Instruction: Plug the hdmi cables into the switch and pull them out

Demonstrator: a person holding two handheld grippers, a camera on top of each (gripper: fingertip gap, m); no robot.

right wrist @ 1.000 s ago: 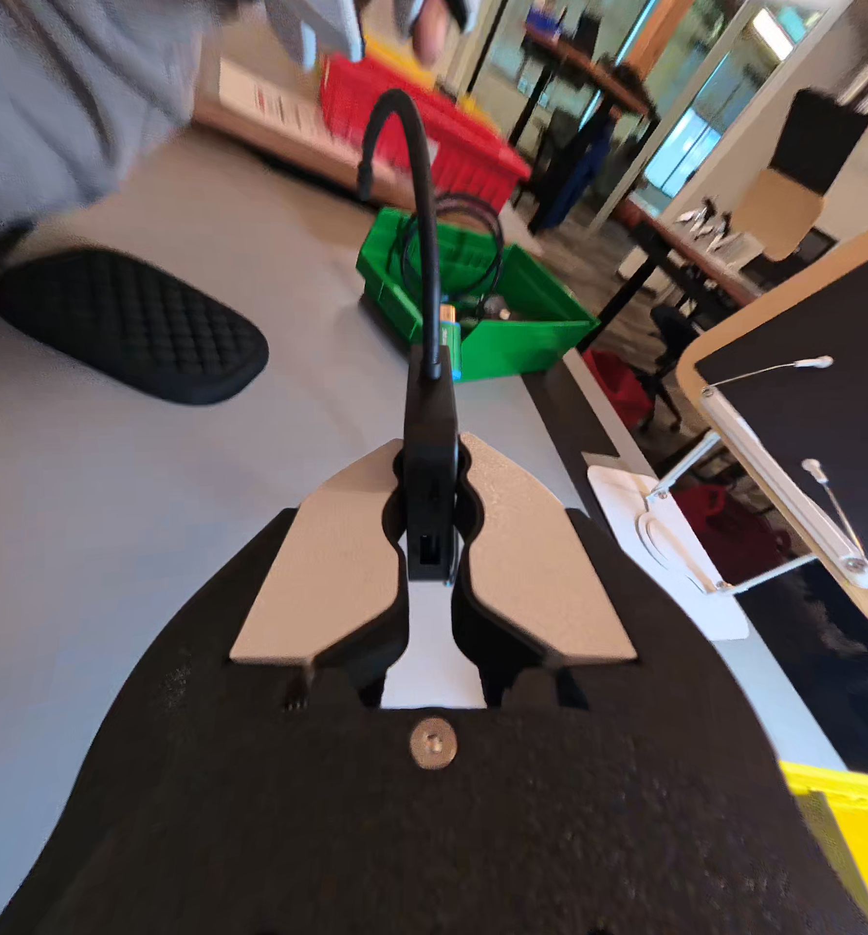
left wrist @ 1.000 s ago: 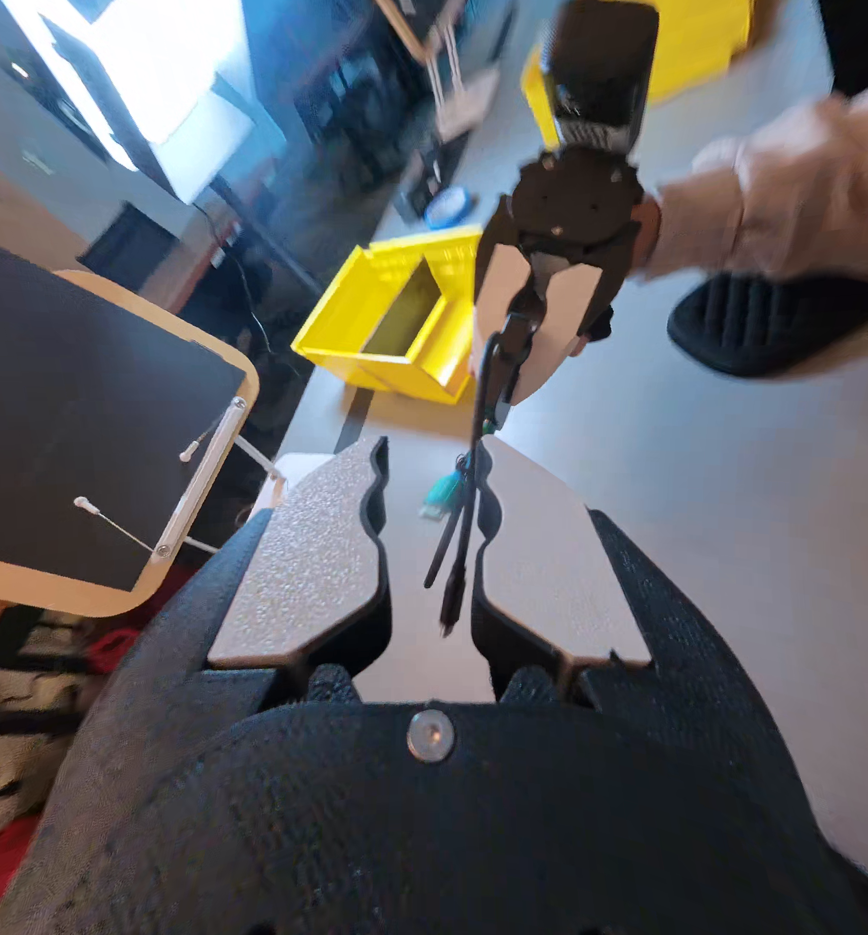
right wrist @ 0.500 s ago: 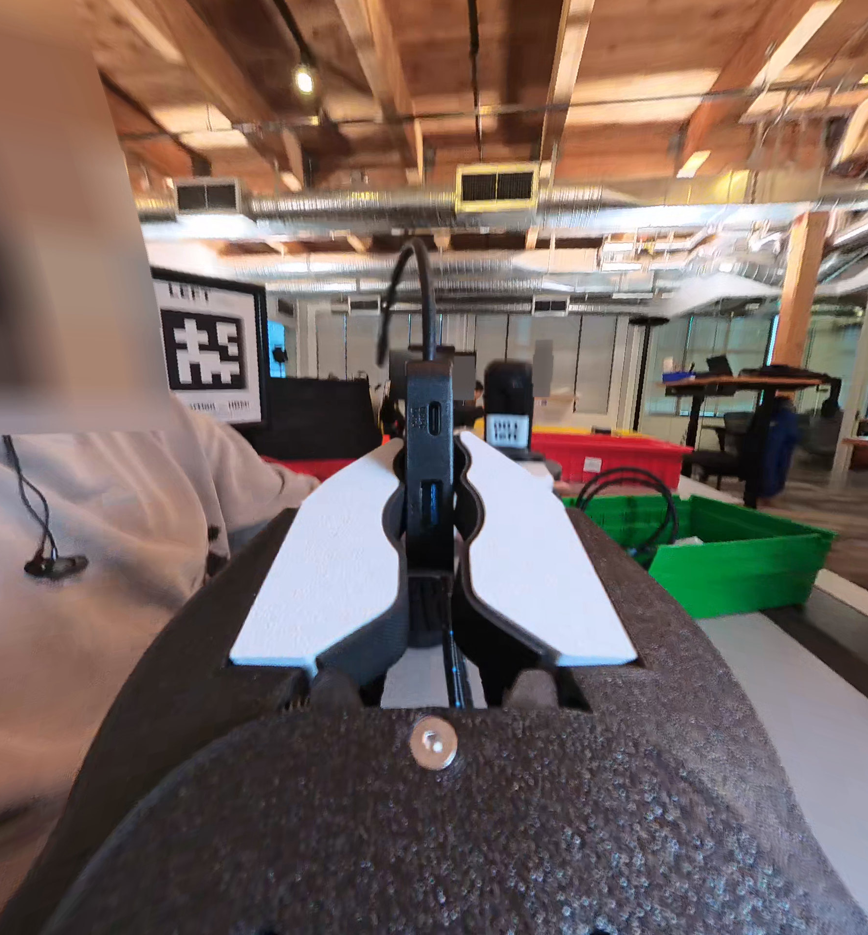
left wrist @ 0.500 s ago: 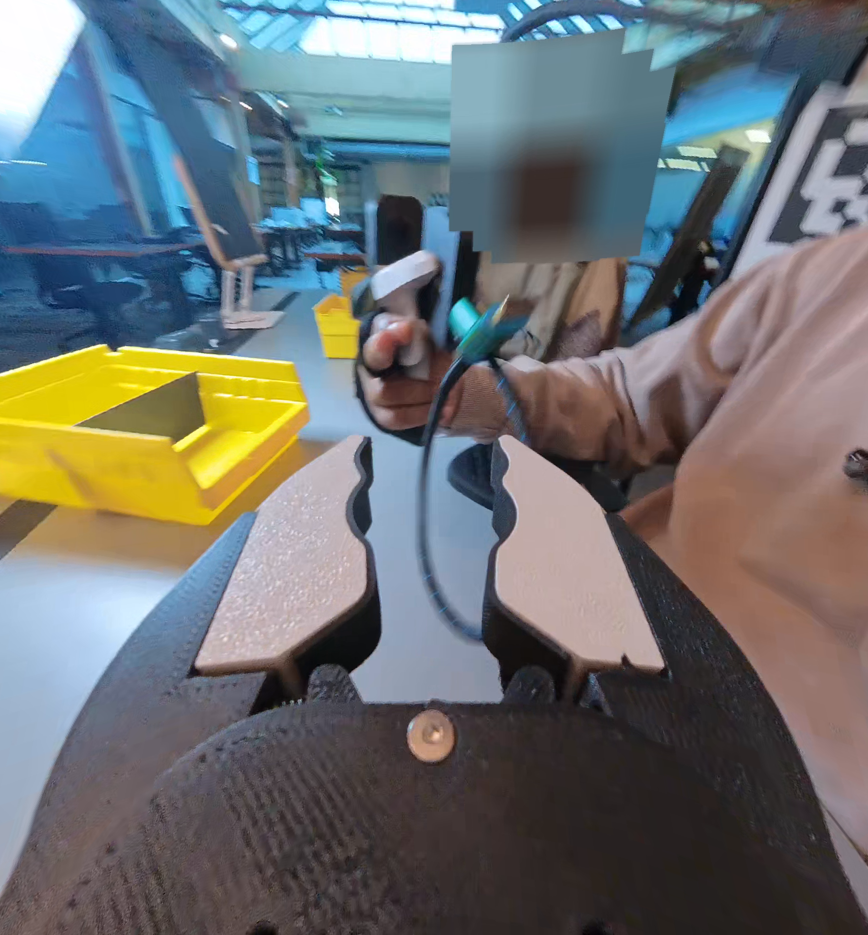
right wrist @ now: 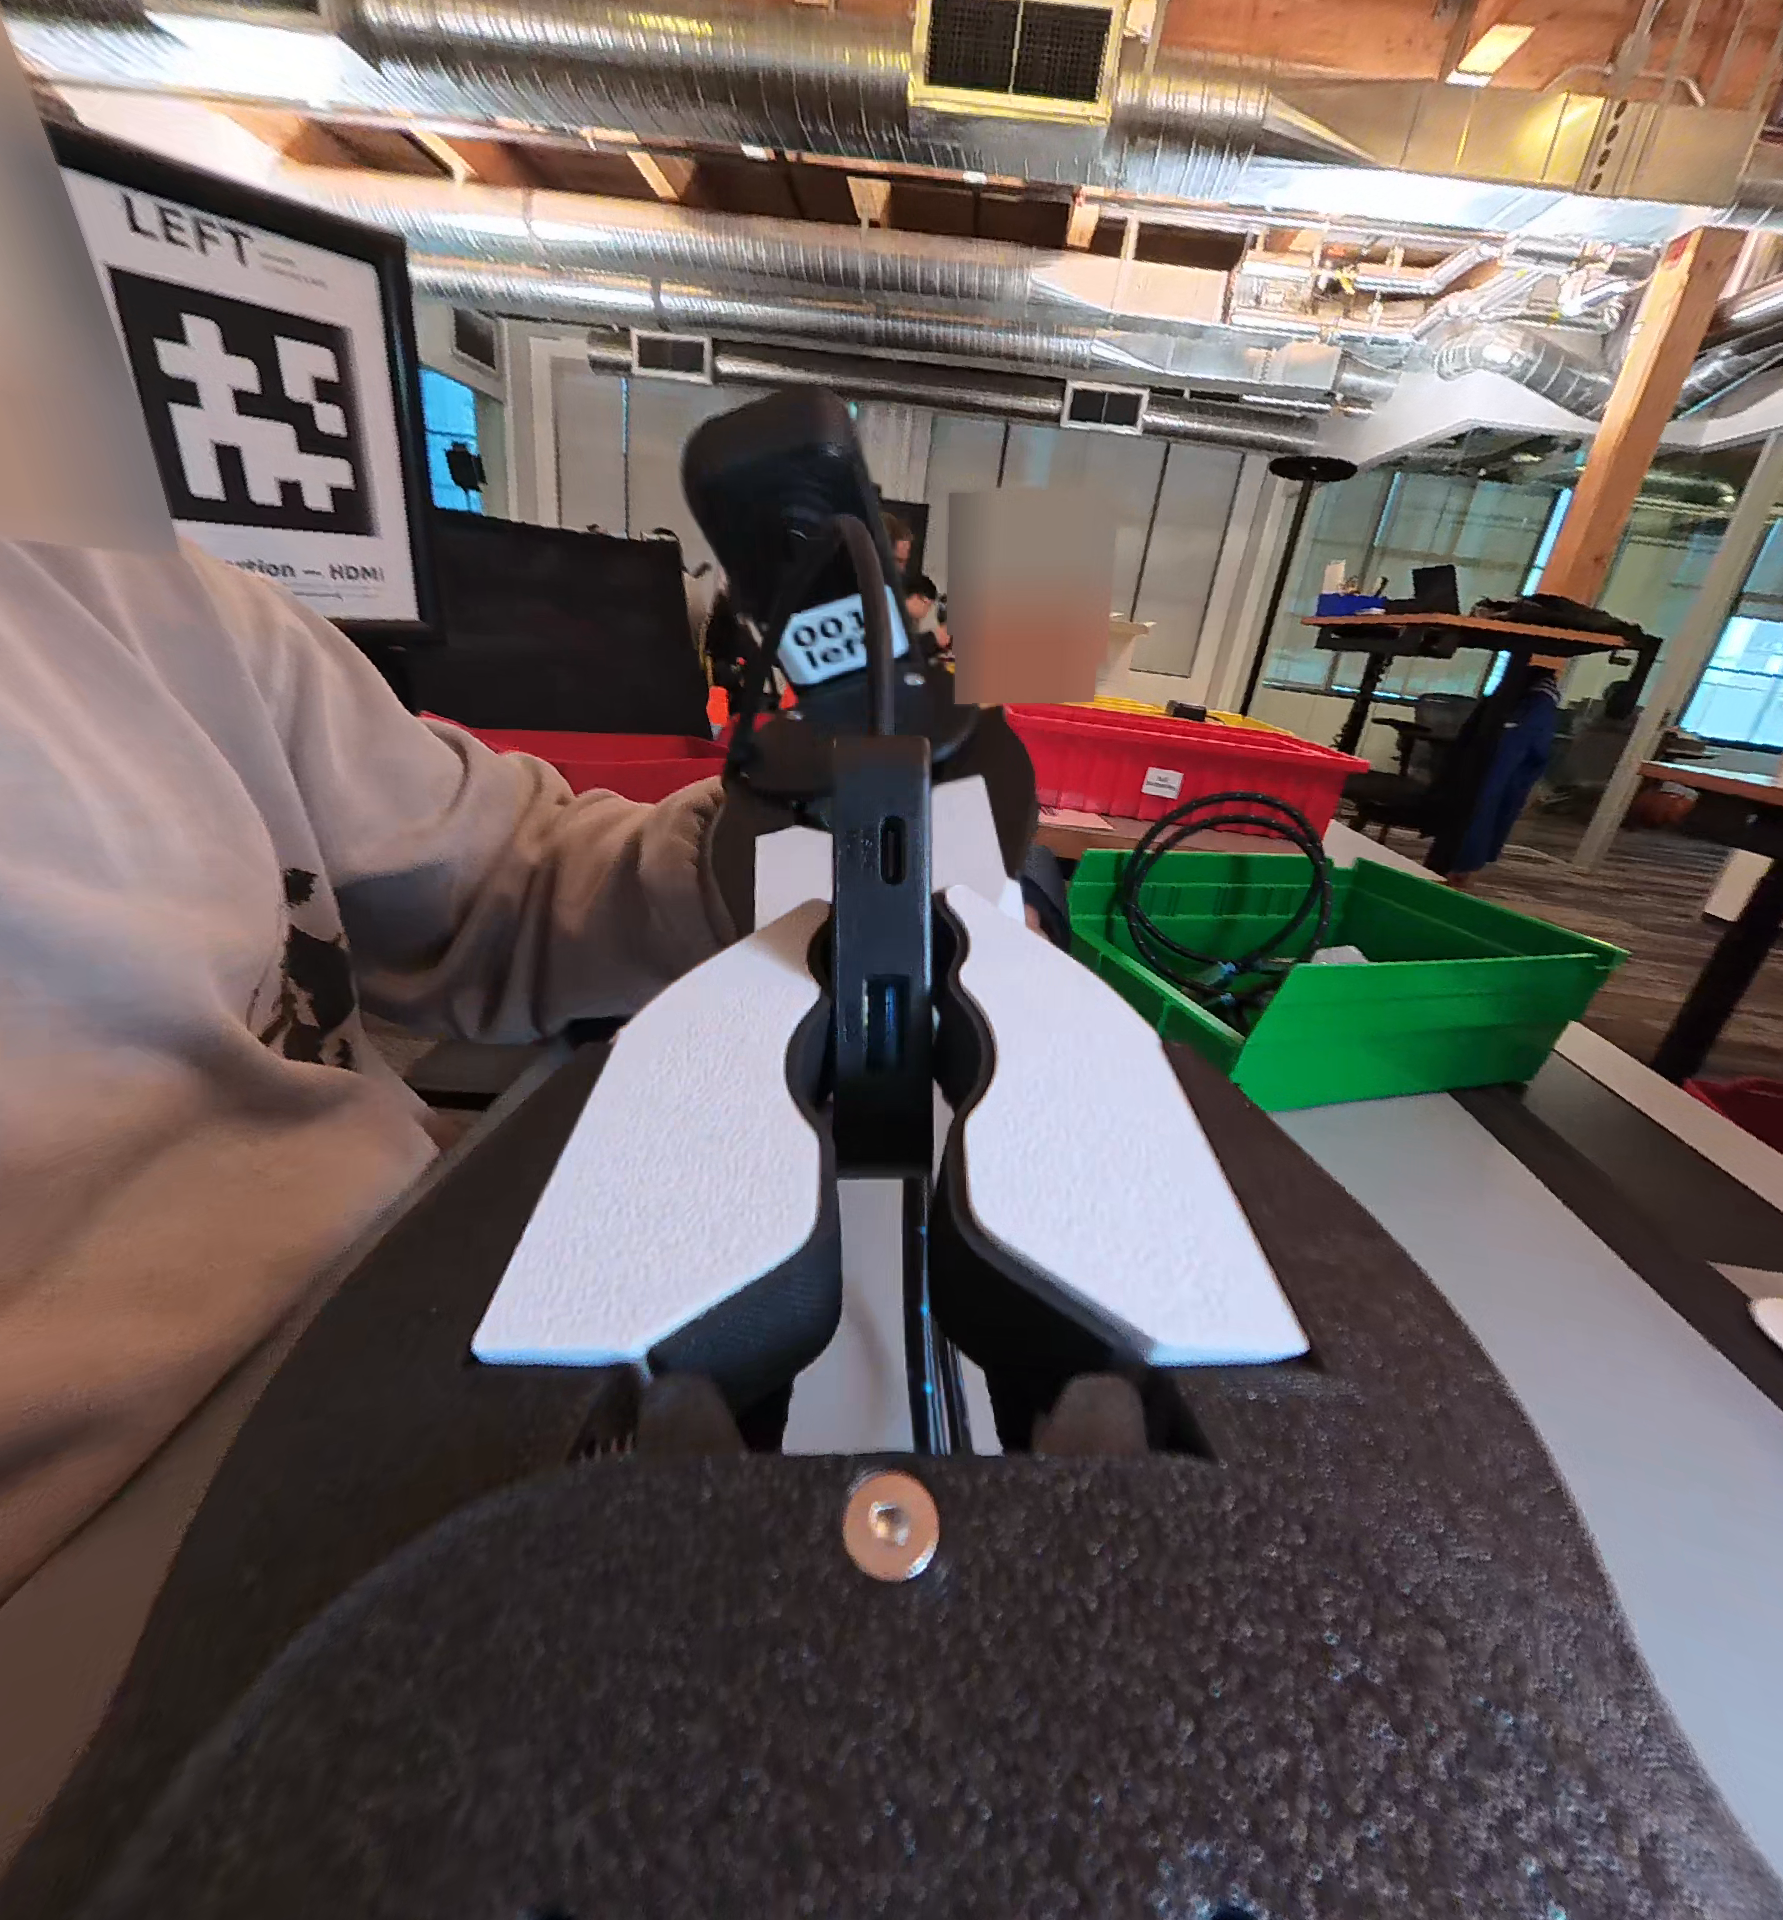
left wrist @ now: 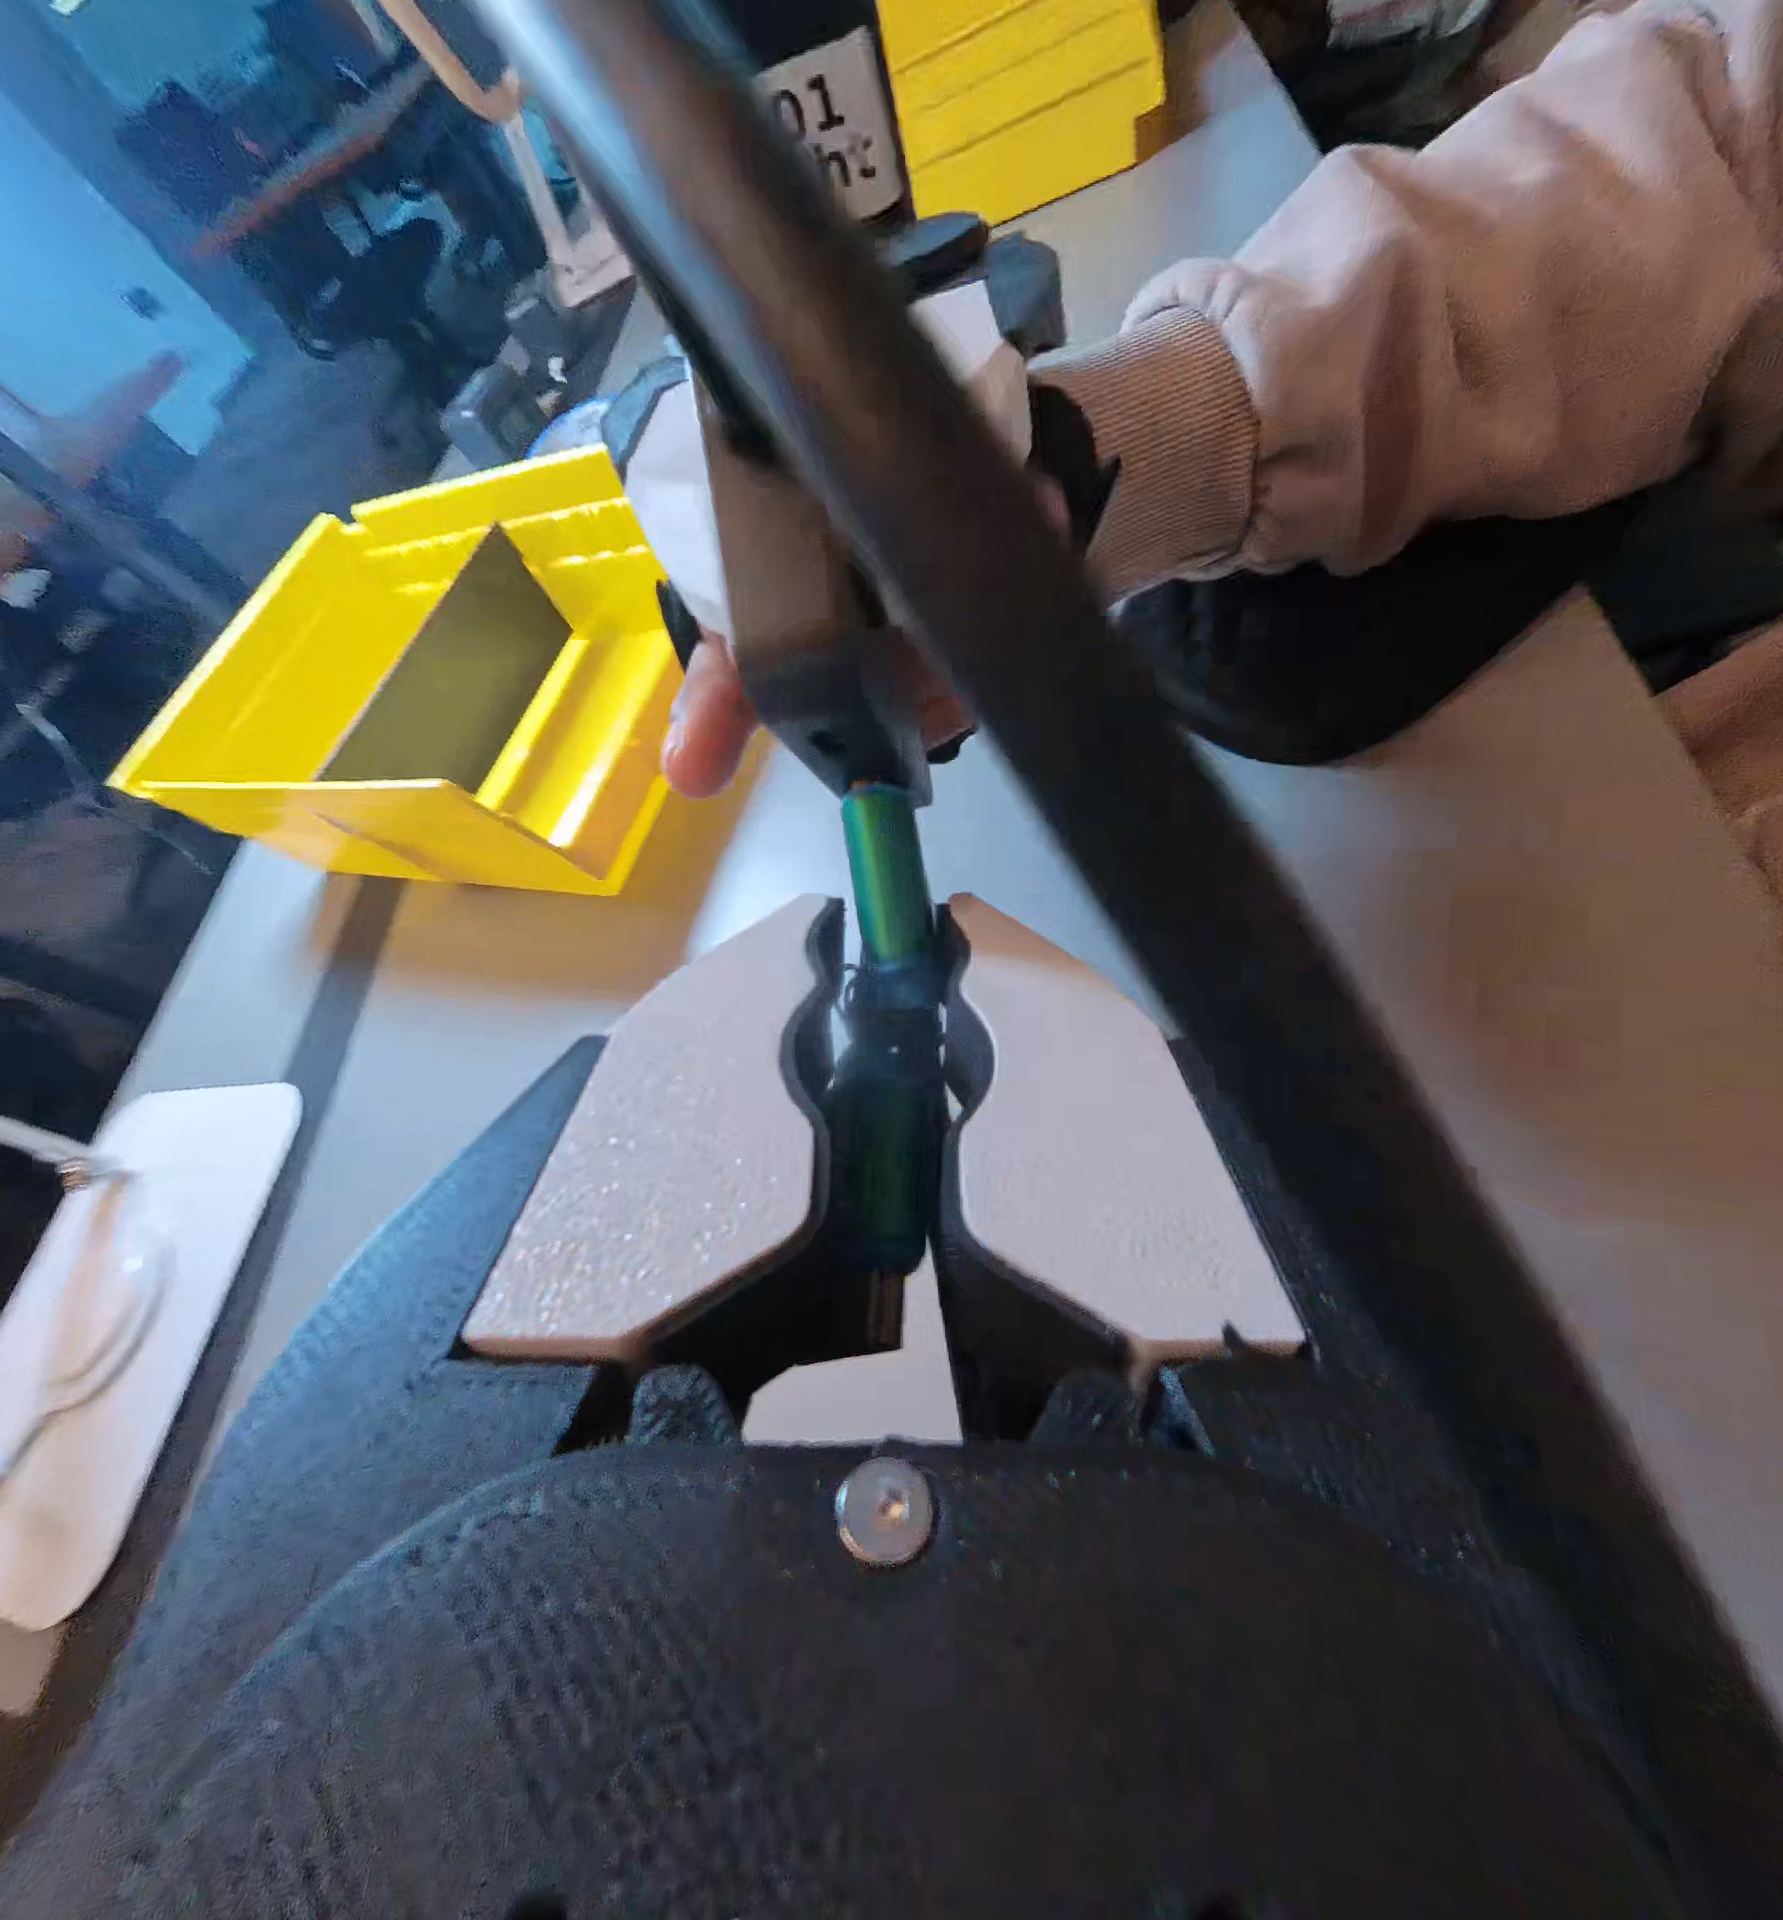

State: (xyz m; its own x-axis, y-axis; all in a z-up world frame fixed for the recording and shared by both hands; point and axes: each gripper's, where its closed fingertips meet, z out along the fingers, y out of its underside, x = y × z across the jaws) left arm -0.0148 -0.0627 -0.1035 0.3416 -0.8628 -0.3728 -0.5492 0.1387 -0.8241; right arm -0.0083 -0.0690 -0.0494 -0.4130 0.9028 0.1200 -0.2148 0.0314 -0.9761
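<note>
Green-sleeved hdmi plug (left wrist: 885,1081) sits pinched in the left hand-held gripper (left wrist: 887,925); the right hand-held gripper (right wrist: 882,920) clamps the switch (right wrist: 882,935).

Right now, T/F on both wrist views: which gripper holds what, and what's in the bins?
1. The left gripper is shut on the green-sleeved cable plug. True.
2. The right gripper is open and empty. False: it is shut on the black switch.
3. The green bin holds a coiled black cable. True.
4. The yellow bin is full of cables. False: no cable shows in it, only a dark divider.
5. The green-sleeved cable plug lies loose on the table. False: it is held off it.
</note>
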